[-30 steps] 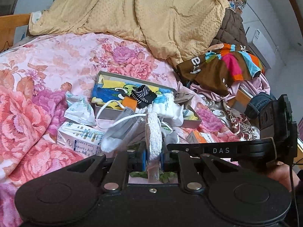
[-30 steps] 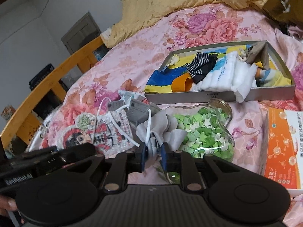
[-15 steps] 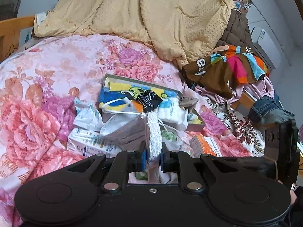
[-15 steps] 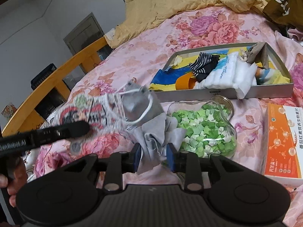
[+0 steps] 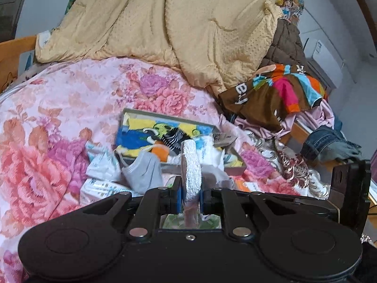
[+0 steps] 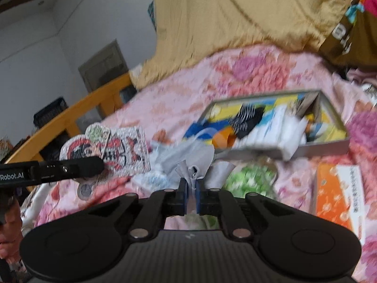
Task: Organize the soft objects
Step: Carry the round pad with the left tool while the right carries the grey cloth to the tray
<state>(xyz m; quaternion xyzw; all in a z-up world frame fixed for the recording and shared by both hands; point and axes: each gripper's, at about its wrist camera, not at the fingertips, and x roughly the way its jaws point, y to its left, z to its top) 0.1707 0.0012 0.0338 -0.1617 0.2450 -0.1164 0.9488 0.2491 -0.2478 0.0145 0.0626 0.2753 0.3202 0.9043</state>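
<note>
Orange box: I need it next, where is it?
In the right wrist view the orange box lies at the right edge on the floral quilt, just below the grey tray.

My left tool (image 5: pixel 190 197) points slightly downward, its blue-padded jaws clamped on the edge of a flat white printed fabric mask (image 5: pixel 191 165) held upright. My right tool (image 6: pixel 192 197) tilts down likewise; its jaws have just been closing and now pinch a crumpled grey cloth mask (image 6: pixel 193 165). A hand (image 6: pixel 8 233) shows at the far left edge.
</note>
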